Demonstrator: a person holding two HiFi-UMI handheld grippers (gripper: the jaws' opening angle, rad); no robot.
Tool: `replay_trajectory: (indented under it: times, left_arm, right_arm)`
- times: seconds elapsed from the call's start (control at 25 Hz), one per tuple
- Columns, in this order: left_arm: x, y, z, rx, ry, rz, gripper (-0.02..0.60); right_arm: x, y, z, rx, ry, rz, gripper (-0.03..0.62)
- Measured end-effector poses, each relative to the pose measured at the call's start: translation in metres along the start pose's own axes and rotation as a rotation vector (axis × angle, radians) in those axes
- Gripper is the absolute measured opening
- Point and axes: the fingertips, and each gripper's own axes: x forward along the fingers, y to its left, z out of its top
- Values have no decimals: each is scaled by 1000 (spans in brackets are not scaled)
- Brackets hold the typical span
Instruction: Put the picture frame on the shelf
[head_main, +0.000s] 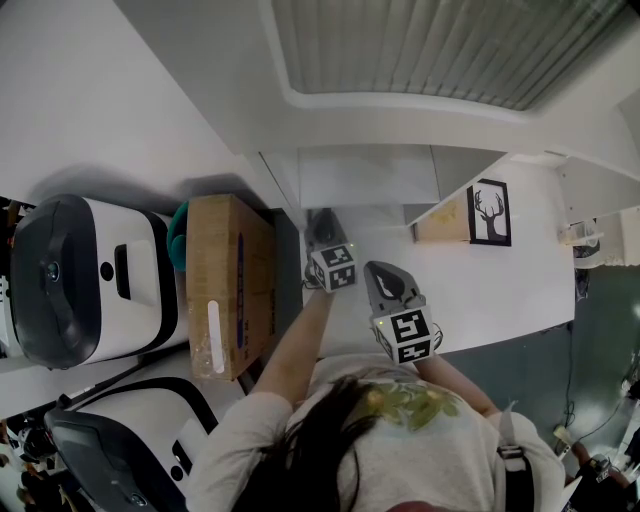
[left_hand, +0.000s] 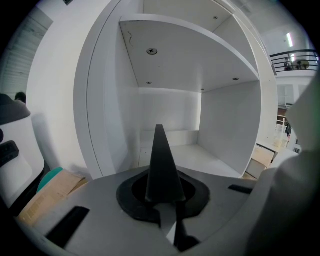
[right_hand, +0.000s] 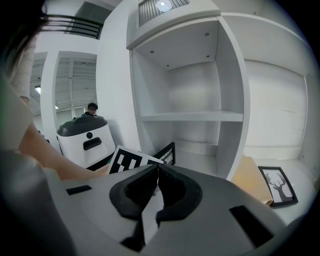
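Observation:
The picture frame (head_main: 489, 212), black with a deer-antler print, stands on the white surface at the right, leaning by a brown board (head_main: 445, 220). In the right gripper view the picture frame (right_hand: 277, 186) shows low at the right edge. The white shelf (head_main: 365, 175) lies ahead with empty compartments (left_hand: 200, 150). My left gripper (head_main: 322, 224) points into the lower compartment, its jaws (left_hand: 160, 132) shut on nothing. Beside it, nearer the person, my right gripper (head_main: 381, 273) is also shut and empty (right_hand: 156, 167). Both are well left of the frame.
A cardboard box (head_main: 228, 280) stands left of the shelf, with a teal object (head_main: 178, 235) behind it. Two white and black machines (head_main: 90, 275) (head_main: 120, 440) fill the left side. The shelf's upright divider (right_hand: 235, 125) separates the compartments from the frame's spot.

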Motion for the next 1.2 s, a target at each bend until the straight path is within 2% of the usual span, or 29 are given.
replay_trajectory:
  times: [0.52,0.72,0.76,0.84,0.92,1.2]
  left_arm:
    - [10,0,5,18,11,-2,35]
    - [13,-6,-6,-21,93,-42,38]
    - [12,-8,-9,-25,104,-54,59]
    - [10,-13,-13,-16,115,-79,161]
    - [5,-17,-16,-3,126,-95,202]
    - [-28,-13,-15,29,84,-95,204]
  right_arm:
    - [0,1,1,1,2,-2,31]
    - [1,2,0,1,1,4,31]
    - [1,2,0,1,0,6,31]
    - [0,3,1,0,-6,11,31]
    - [0,3,2,1,-8,14,31]
    - [0,7,1,3,-14,25,31]
